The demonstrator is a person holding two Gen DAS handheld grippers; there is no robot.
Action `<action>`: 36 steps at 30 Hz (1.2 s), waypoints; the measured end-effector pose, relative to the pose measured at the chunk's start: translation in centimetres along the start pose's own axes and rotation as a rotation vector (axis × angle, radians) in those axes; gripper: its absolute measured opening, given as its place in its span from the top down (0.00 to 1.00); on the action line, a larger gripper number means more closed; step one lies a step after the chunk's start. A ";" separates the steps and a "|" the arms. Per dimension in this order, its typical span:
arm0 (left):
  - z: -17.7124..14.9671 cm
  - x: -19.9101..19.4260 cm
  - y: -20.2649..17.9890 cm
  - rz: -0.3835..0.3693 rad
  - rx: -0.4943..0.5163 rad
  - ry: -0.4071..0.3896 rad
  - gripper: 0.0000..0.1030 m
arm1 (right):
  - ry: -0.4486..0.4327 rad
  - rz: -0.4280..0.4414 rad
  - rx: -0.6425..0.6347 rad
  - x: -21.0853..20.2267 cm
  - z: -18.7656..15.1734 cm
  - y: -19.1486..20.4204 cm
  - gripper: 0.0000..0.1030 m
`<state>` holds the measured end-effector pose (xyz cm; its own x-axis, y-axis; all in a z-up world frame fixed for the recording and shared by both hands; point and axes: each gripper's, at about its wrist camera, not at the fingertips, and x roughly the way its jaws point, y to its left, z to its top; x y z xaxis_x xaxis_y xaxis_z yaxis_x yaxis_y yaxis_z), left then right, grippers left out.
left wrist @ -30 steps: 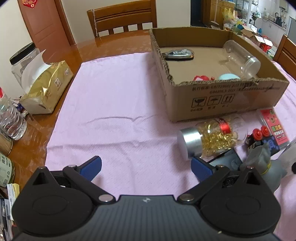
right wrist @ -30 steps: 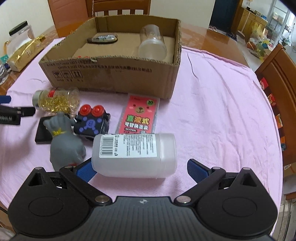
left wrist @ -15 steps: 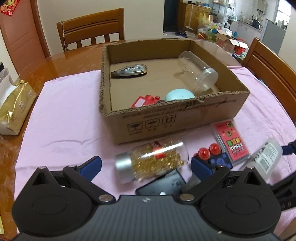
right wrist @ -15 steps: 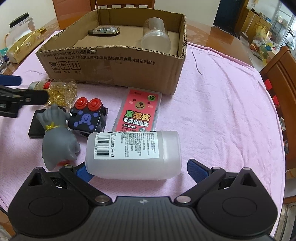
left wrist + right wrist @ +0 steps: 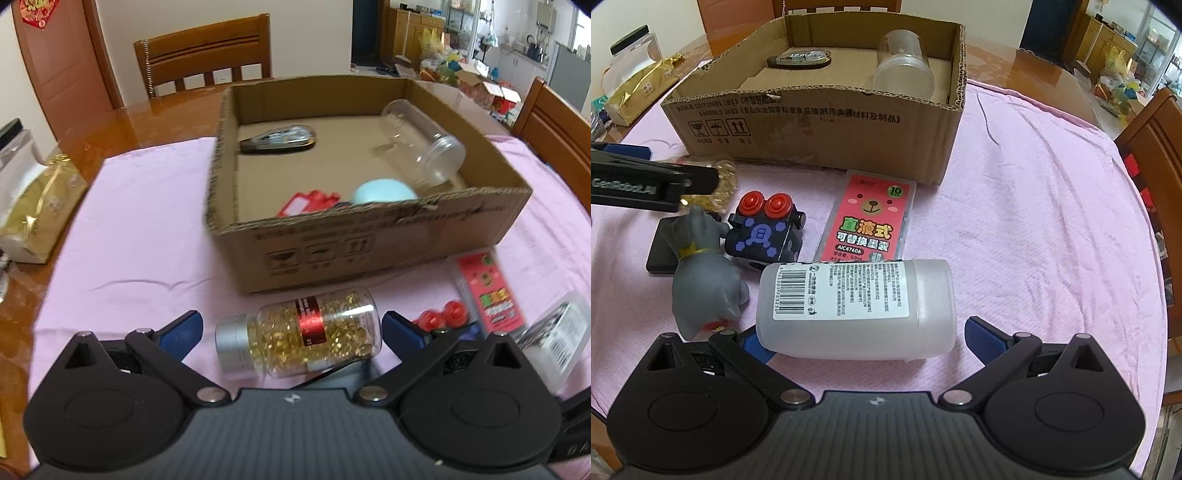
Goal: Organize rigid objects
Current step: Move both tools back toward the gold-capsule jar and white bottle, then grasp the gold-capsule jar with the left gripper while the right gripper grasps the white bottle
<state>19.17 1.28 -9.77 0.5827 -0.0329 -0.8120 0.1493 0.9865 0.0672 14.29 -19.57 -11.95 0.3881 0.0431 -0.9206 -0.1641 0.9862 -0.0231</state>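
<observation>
A pink cloth (image 5: 1034, 206) covers the wooden dining table. On it the cardboard box (image 5: 369, 243) sits far; nearer lie the white bottle (image 5: 855, 308) between the right gripper's (image 5: 864, 336) spread jaws, and the capsule jar (image 5: 306, 332) between the left gripper's (image 5: 291, 328) spread jaws.

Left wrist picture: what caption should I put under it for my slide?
Open left gripper straddles a capsule bottle lying on the pink cloth before the cardboard box.
</observation>
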 end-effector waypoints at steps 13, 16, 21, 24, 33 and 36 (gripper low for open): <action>-2.3 1.5 3.1 0.015 -0.103 0.072 0.01 | 0.022 0.009 -0.017 1.0 -0.7 -0.3 0.00; -1.9 1.9 3.3 0.012 -0.113 0.074 0.01 | 0.022 0.021 -0.016 1.3 -0.8 -0.6 0.00; -1.6 2.1 3.1 0.025 -0.094 0.064 0.01 | 0.004 0.019 -0.022 1.2 -1.2 -0.7 0.00; -1.4 2.2 2.9 0.038 -0.090 0.064 0.01 | -0.012 0.018 -0.020 1.1 -1.5 -0.6 0.00; -1.1 2.0 2.4 0.070 -0.040 0.030 0.01 | -0.011 -0.025 -0.025 0.0 -1.0 0.4 0.00; -1.0 1.8 2.2 0.072 -0.020 0.019 0.01 | -0.038 -0.027 -0.027 -0.8 -0.7 0.7 0.00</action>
<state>19.81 3.57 -11.67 0.5759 0.0411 -0.8165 0.0915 0.9892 0.1143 13.23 -19.03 -11.48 0.4268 0.0227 -0.9041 -0.1775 0.9824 -0.0591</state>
